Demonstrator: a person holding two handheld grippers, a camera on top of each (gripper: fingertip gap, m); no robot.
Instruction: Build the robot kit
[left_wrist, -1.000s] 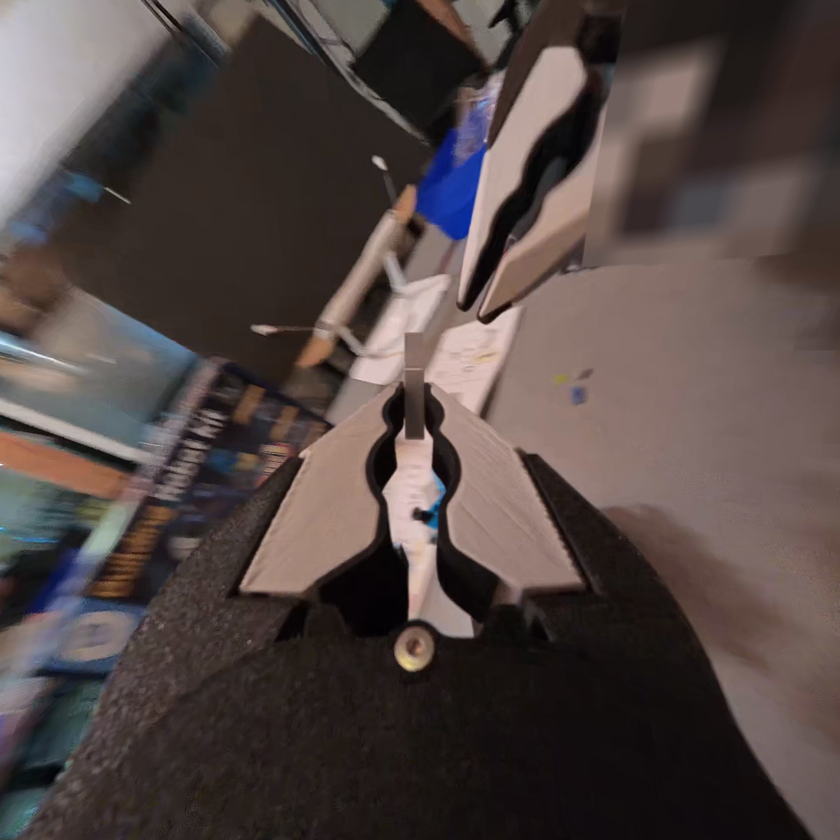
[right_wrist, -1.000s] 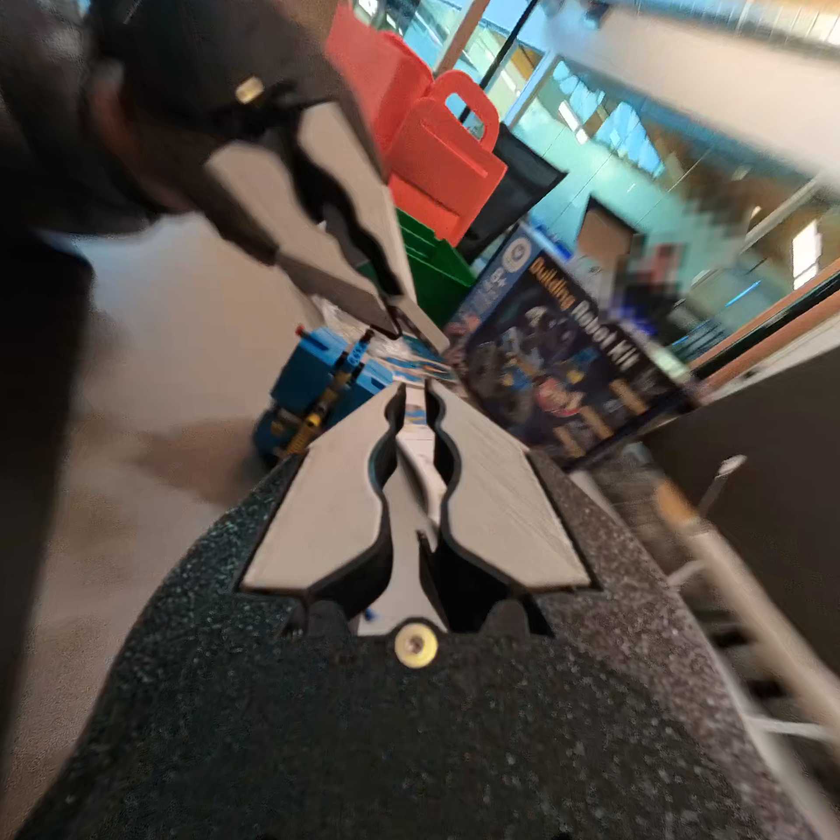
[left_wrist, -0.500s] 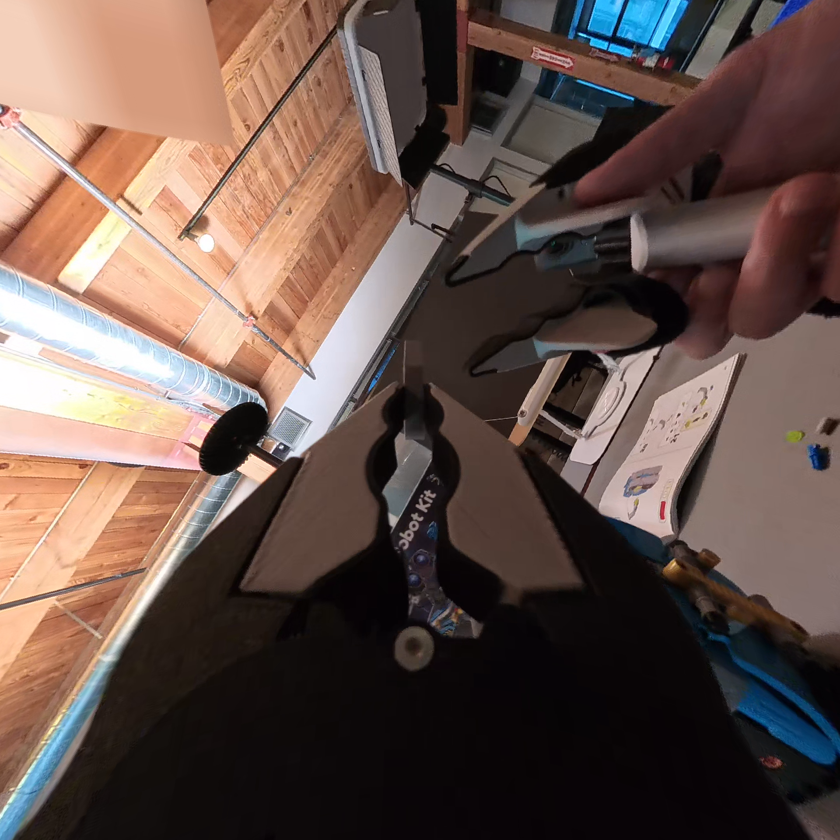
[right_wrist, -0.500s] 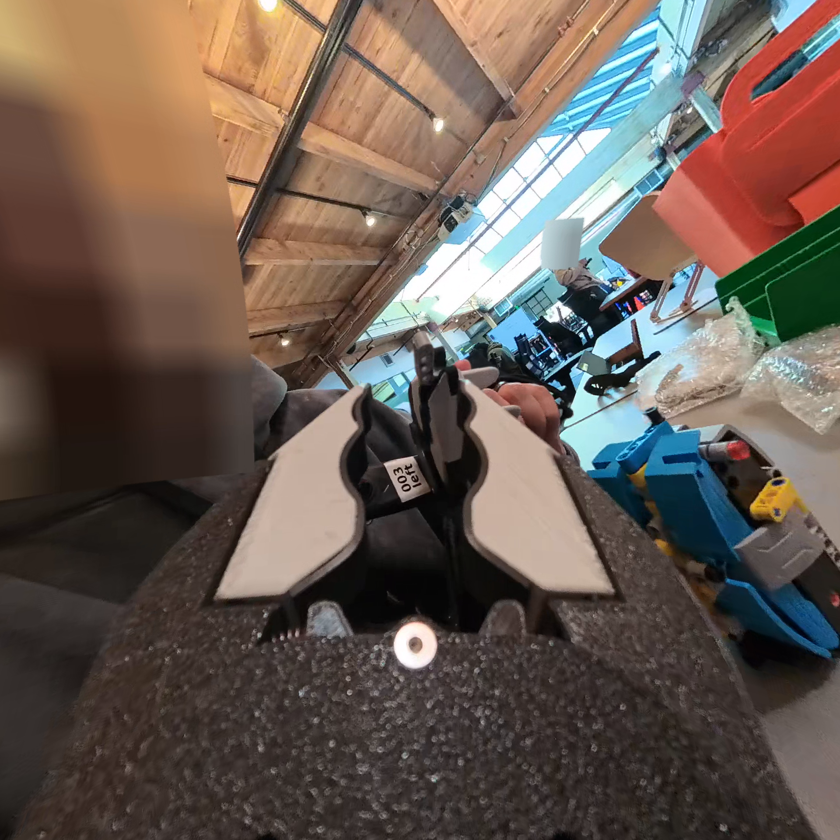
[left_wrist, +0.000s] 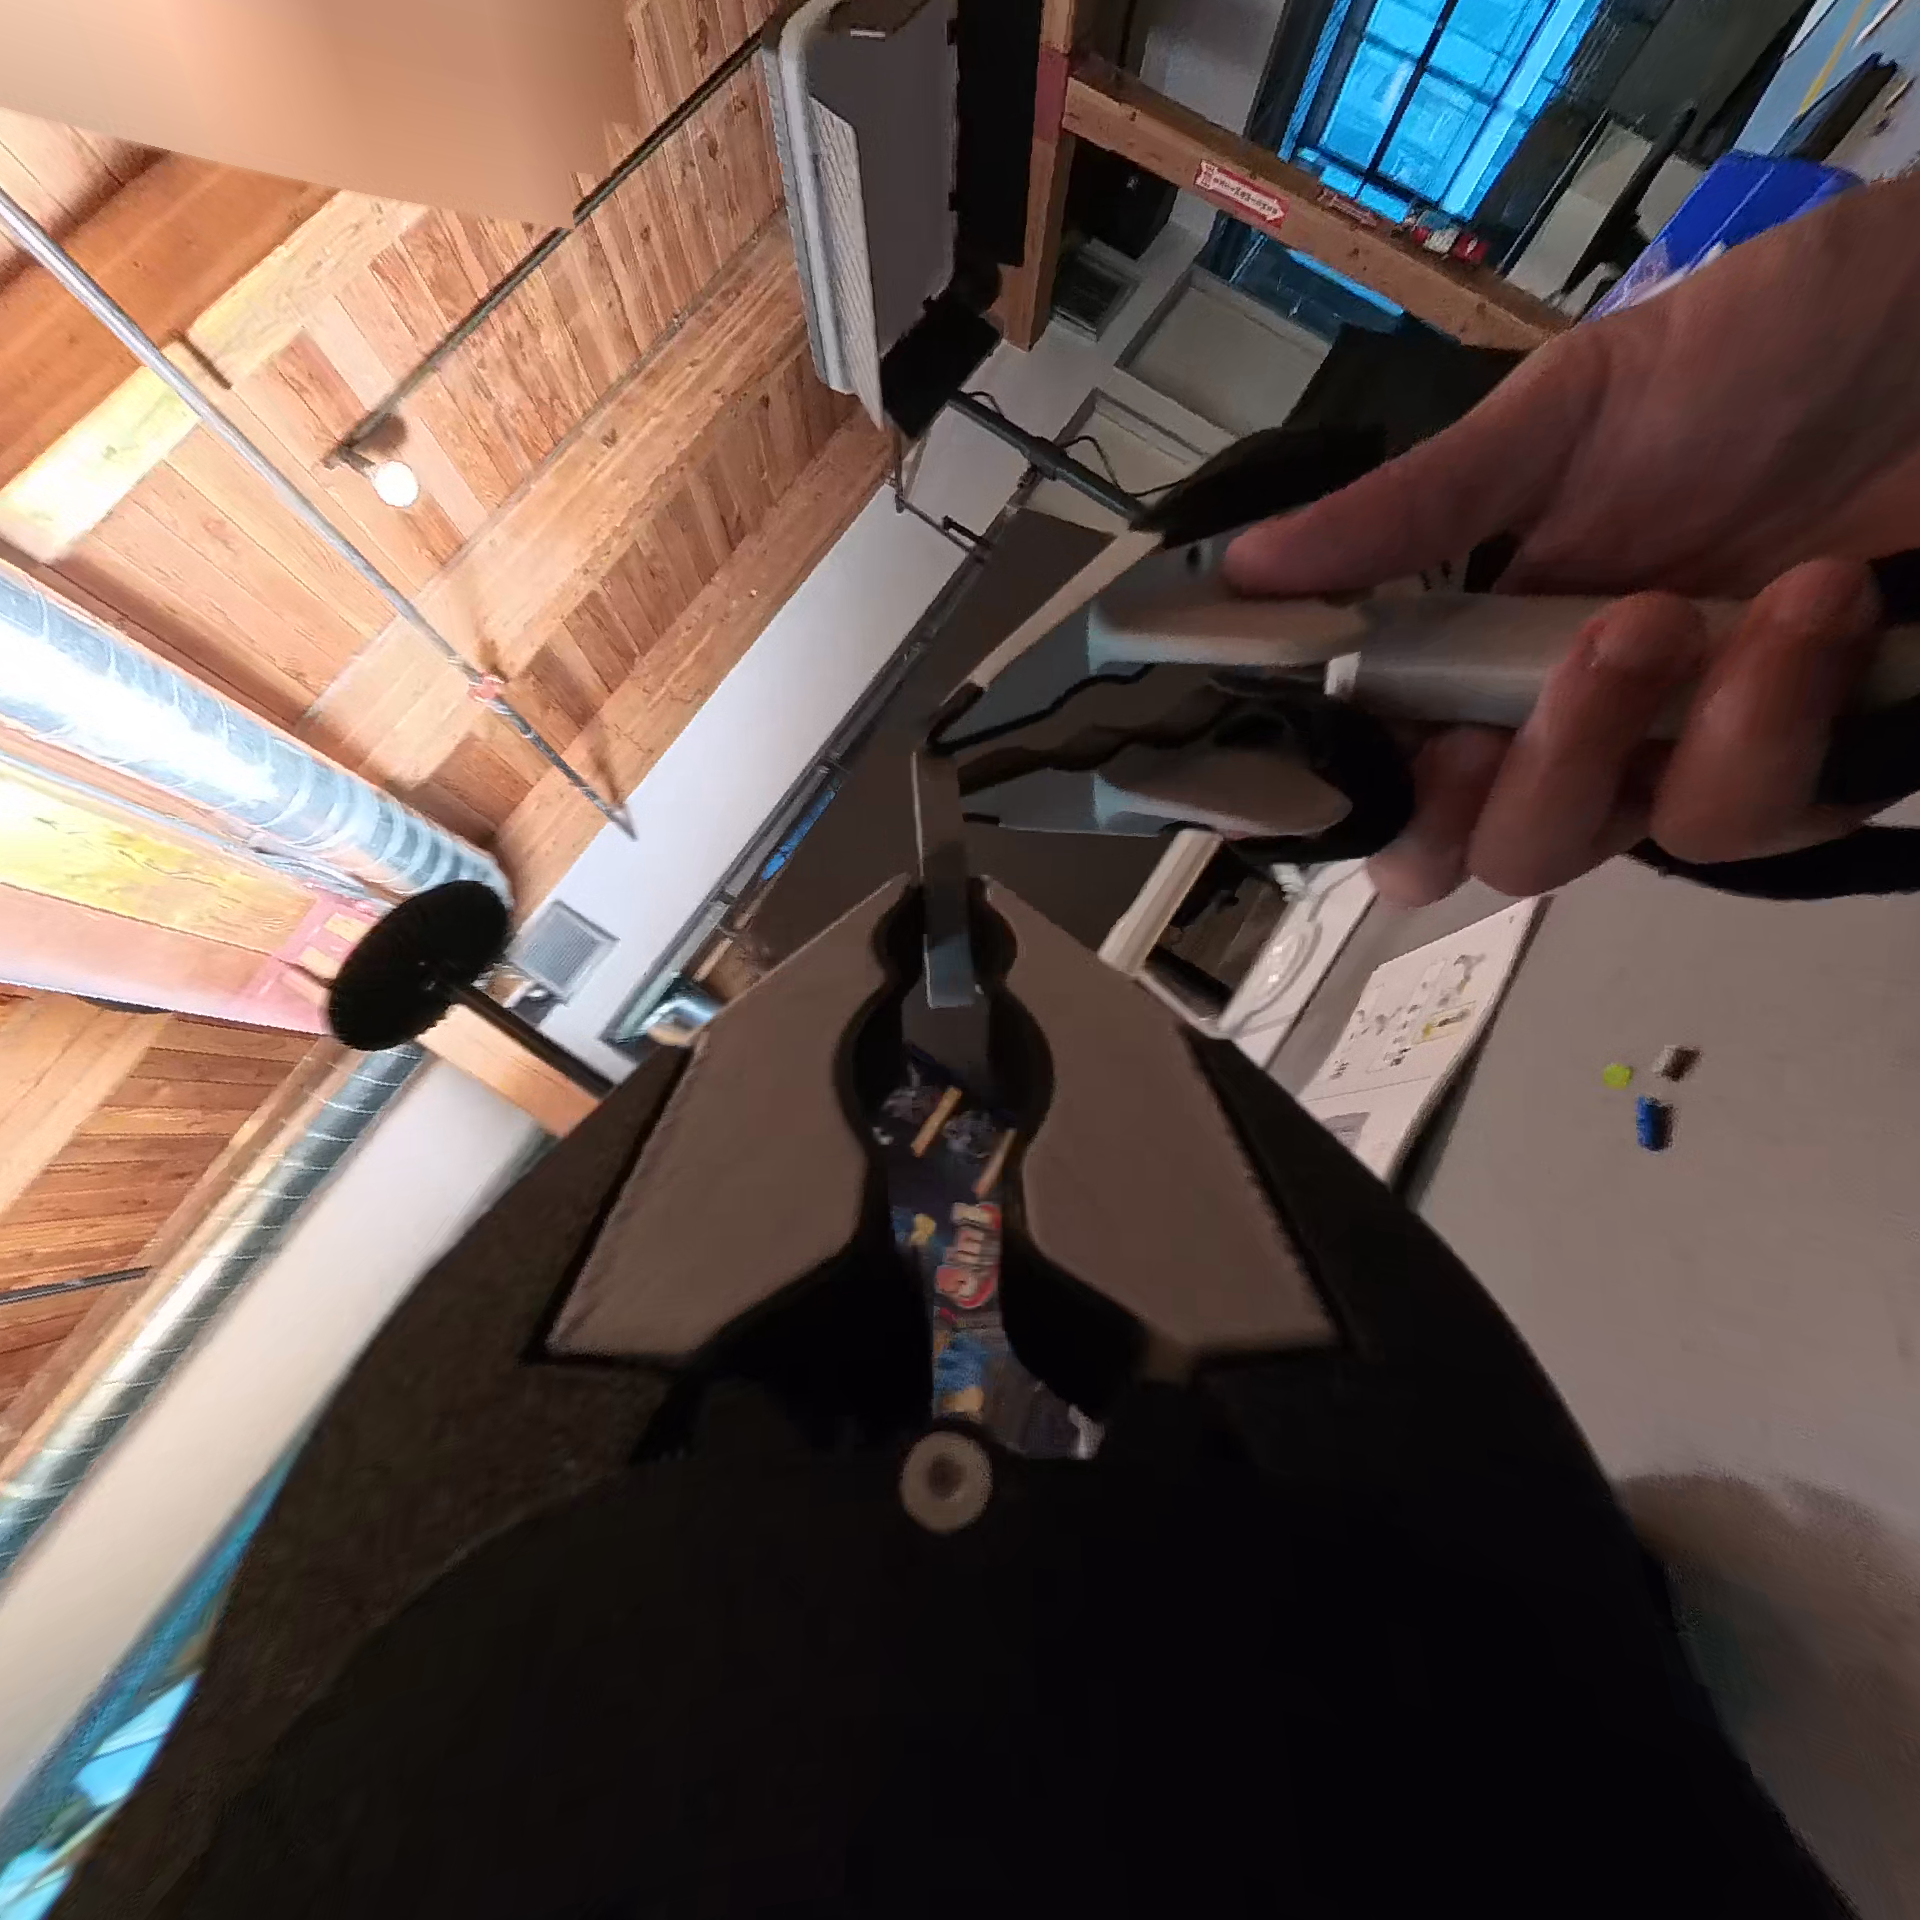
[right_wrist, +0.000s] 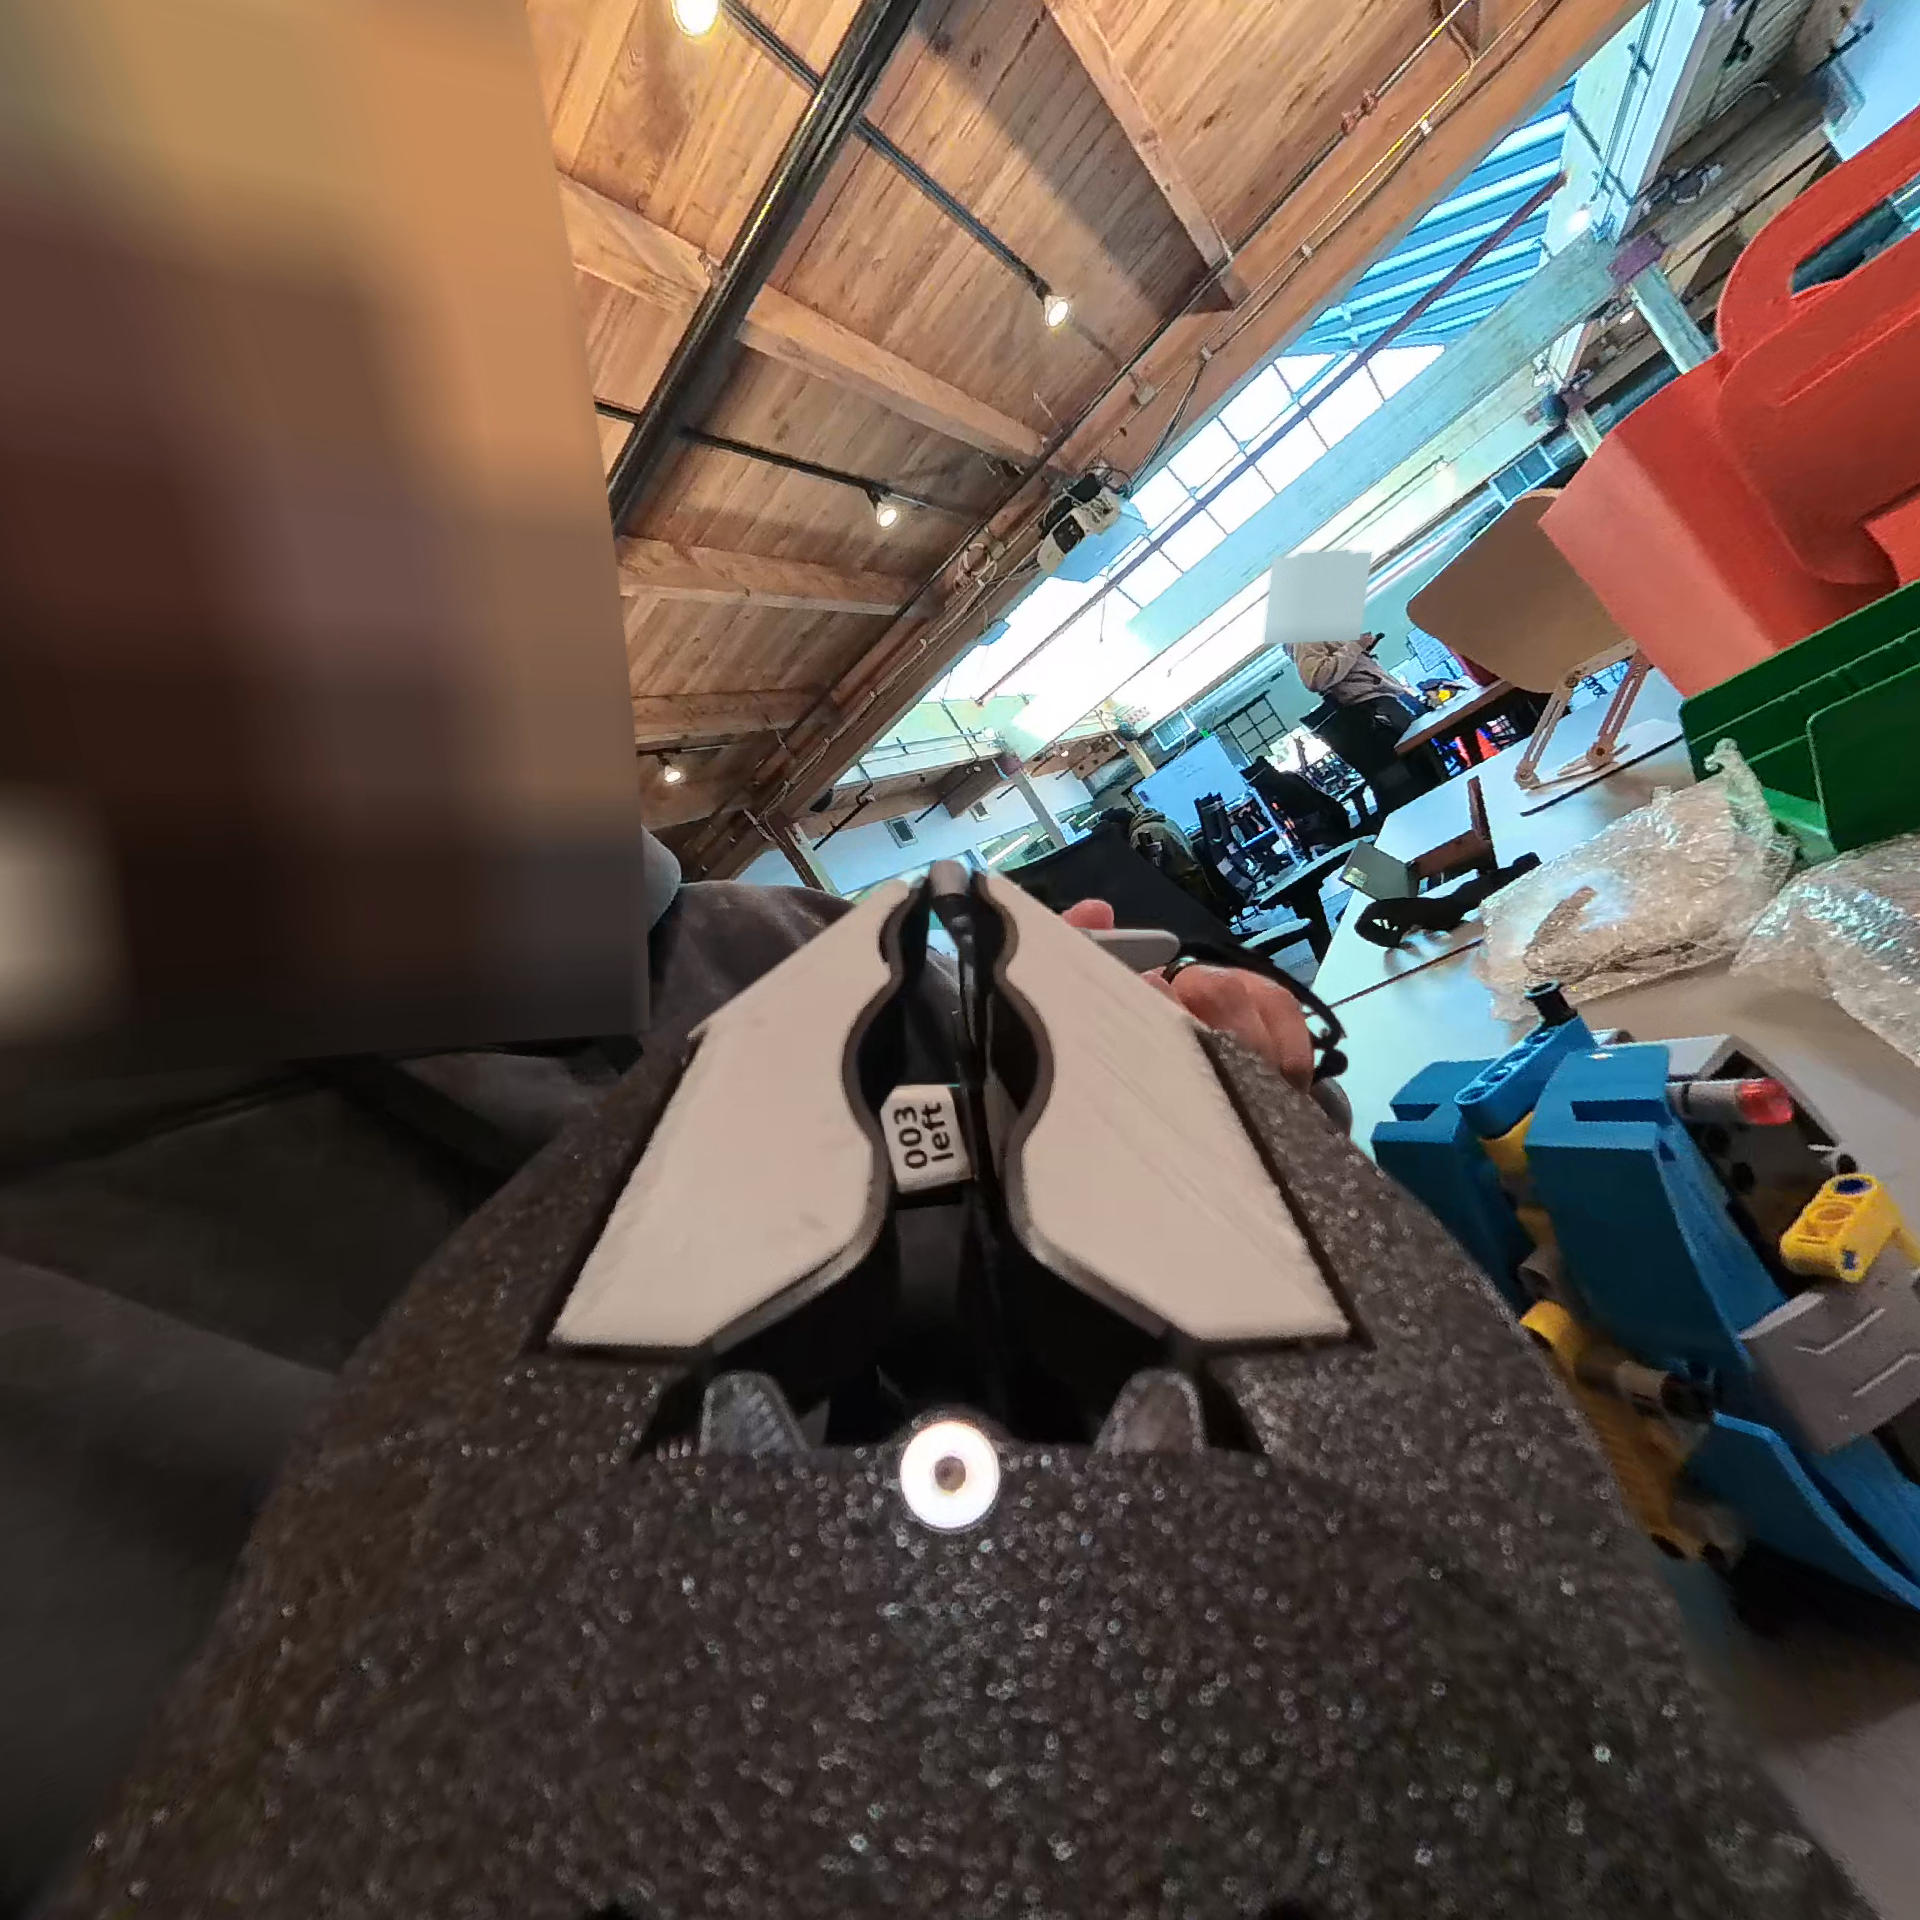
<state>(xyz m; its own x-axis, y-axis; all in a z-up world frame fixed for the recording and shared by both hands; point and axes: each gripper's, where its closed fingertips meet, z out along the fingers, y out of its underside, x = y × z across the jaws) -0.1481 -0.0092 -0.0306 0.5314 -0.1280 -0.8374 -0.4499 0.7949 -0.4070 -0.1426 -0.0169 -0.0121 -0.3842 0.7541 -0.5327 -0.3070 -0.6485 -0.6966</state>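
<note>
**Both grippers on one grey strip**

Left wrist view: the left gripper (left_wrist: 940, 896) is closed narrowly on a thin grey strip (left_wrist: 935, 831). The strip's far end sits between the tips of the right gripper (left_wrist: 948, 779), which a hand (left_wrist: 1621, 582) holds.

Right wrist view: its jaws are almost together, pinching a small grey end. A blue brick-built model (right_wrist: 1621, 1195) stands just beside it.

We're under a wood plank ceiling (right_wrist: 935, 208) with spotlights (right_wrist: 1055, 309) around 12 o'clock, skylight windows (right_wrist: 1299, 436) at 1, a silver duct (left_wrist: 208, 748) at 9.
</note>
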